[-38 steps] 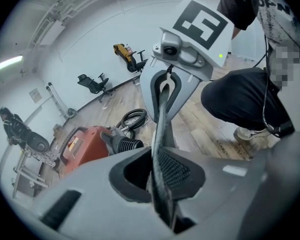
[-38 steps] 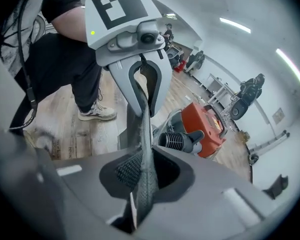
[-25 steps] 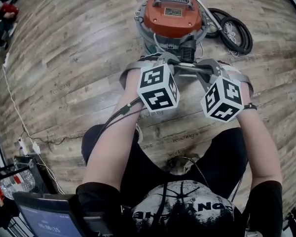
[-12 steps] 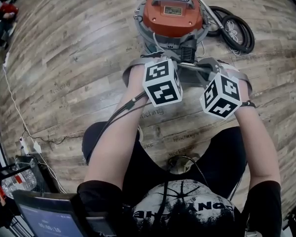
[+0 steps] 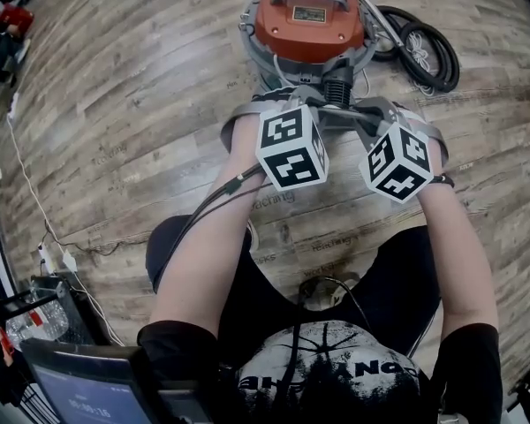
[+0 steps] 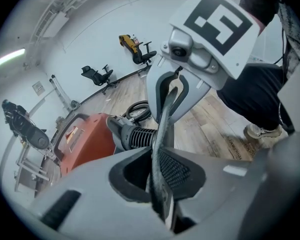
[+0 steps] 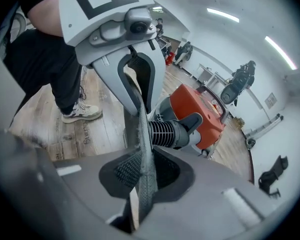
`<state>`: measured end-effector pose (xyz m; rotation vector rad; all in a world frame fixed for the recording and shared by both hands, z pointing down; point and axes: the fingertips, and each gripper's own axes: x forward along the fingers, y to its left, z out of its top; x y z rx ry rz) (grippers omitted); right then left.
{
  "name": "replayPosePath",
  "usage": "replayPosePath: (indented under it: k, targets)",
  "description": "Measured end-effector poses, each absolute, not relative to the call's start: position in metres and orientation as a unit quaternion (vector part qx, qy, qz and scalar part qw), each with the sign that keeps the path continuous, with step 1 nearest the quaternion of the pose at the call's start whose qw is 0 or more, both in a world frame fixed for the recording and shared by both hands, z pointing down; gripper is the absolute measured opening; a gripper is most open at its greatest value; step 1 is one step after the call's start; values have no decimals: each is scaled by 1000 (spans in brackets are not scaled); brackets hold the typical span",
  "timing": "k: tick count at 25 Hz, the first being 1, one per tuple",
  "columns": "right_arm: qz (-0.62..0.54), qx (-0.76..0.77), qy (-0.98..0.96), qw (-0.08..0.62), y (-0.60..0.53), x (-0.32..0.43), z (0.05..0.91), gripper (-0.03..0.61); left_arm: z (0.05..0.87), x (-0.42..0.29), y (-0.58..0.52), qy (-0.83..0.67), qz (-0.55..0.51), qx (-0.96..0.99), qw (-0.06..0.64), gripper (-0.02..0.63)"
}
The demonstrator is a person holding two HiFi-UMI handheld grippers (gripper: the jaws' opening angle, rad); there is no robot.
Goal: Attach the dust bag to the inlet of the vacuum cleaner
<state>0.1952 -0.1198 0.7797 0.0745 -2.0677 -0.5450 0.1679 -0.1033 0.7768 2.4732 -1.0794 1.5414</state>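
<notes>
I have both grippers on the dust bag (image 6: 161, 129), one on each side of its thin dark-grey edge, which runs stretched from one to the other. In the left gripper view the left gripper (image 6: 157, 176) has its fingers closing on that edge, with the fabric pressed between the ribbed pads. In the right gripper view the right gripper (image 7: 142, 171) has its fingers nearly together and clamped on the same grey strip, and nothing else sits between them. The vacuum cleaner (image 5: 309, 20), with its orange top and handle, stands on the wooden floor (image 5: 132, 104) just beyond my grippers. Its ribbed black inlet (image 5: 337, 85) sticks out of the near side toward me. From both gripper views the bag's edge crosses right in front of that inlet (I cannot tell whether it touches it, since I see the bag edge-on). From the head view the left cube (image 5: 291, 146) and the right cube (image 5: 397, 162) sit side by side just short of the inlet and cover most of the bag. A coiled black hose (image 5: 424, 47) lies on the floor to the right of the vacuum. The person's light shoe (image 7: 82, 112) rests on the floorboards behind the grippers.
</notes>
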Motion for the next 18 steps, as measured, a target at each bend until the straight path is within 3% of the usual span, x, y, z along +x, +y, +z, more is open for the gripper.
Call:
replayPosePath:
  k: [8, 18]
  targets:
    - [-193, 60, -862, 465, -124, 211, 784, 40, 766, 186, -110, -326, 500, 802, 0, 46]
    - [-283, -22, -799, 530, -122, 191, 771, 40, 783, 161, -109, -360, 486, 794, 55, 48]
